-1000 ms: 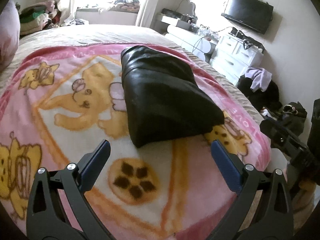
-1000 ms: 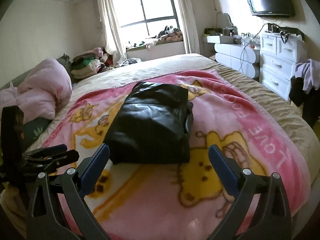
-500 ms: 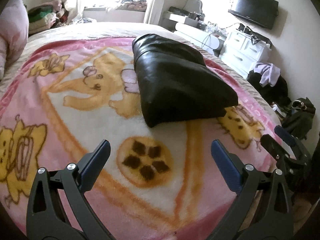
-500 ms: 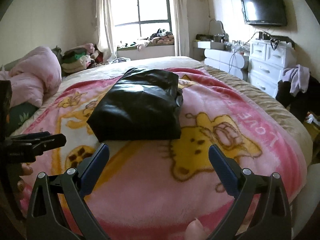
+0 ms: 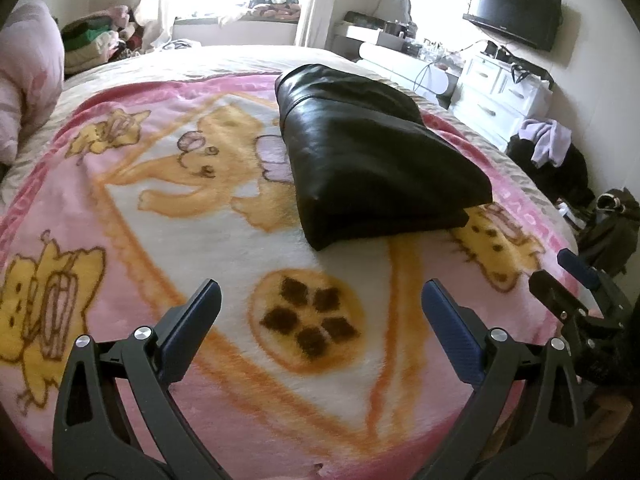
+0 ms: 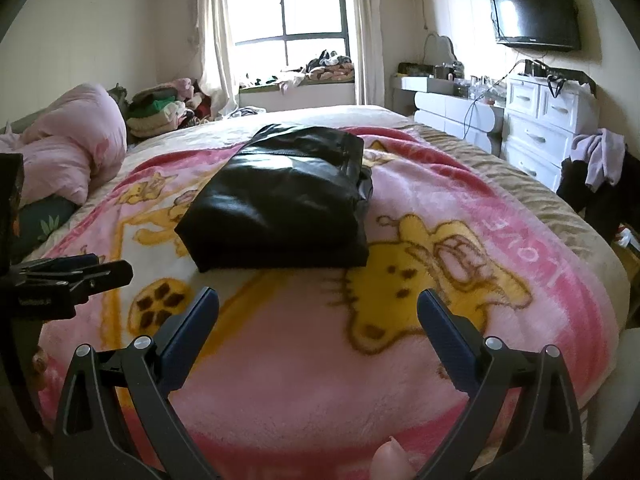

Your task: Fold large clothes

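A black leather garment (image 5: 368, 160) lies folded into a thick rectangle on the pink cartoon blanket (image 5: 160, 208) of the bed; it also shows in the right wrist view (image 6: 280, 204). My left gripper (image 5: 320, 296) is open and empty, over the blanket short of the garment's near edge. My right gripper (image 6: 318, 300) is open and empty, also short of the garment. Each gripper shows in the other's view: the right gripper (image 5: 576, 284) at the bed's right side, the left gripper (image 6: 80, 272) at the left.
A pink duvet (image 6: 68, 148) is heaped at the bed's left. Stacked clothes (image 6: 160, 112) sit near the window. White drawers (image 6: 548, 128) and a dark chair with clothes (image 6: 600, 176) stand right of the bed. A TV (image 6: 536, 8) hangs on the wall.
Both grippers have drawn back from the folded garment towards the foot of the bed, staying open and empty. The garment has not moved.
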`<state>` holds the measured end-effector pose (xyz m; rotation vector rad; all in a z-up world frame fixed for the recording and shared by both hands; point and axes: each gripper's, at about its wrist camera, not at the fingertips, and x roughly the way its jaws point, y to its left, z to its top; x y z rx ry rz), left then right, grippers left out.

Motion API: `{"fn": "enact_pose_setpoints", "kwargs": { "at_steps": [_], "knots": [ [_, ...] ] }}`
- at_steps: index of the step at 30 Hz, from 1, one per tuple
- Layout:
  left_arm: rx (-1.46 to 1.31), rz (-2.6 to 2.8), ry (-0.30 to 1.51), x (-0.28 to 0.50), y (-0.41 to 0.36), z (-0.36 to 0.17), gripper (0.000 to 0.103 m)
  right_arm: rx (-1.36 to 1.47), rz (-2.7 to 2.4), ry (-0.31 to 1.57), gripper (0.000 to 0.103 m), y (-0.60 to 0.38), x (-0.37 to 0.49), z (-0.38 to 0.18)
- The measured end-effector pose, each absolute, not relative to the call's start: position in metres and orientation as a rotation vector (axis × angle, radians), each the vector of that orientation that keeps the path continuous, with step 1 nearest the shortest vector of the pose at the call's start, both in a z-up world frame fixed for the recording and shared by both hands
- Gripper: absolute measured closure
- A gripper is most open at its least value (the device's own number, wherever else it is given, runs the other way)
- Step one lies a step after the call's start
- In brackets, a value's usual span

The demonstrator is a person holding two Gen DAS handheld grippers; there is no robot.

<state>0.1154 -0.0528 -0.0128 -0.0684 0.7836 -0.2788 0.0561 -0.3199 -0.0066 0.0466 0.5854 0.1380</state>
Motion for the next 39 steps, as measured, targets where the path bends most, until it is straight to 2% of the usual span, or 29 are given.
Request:
{"fn": "enact_pose_setpoints", "kwargs": {
  "at_steps": [39],
  "knots": [
    [-0.059, -0.247, 0.776, 0.1173, -0.0463, -0.0114, 0.009, 0.046, 0.146, 0.606, 0.004, -0.3151, 0.0601, -0.017]
  ]
}}
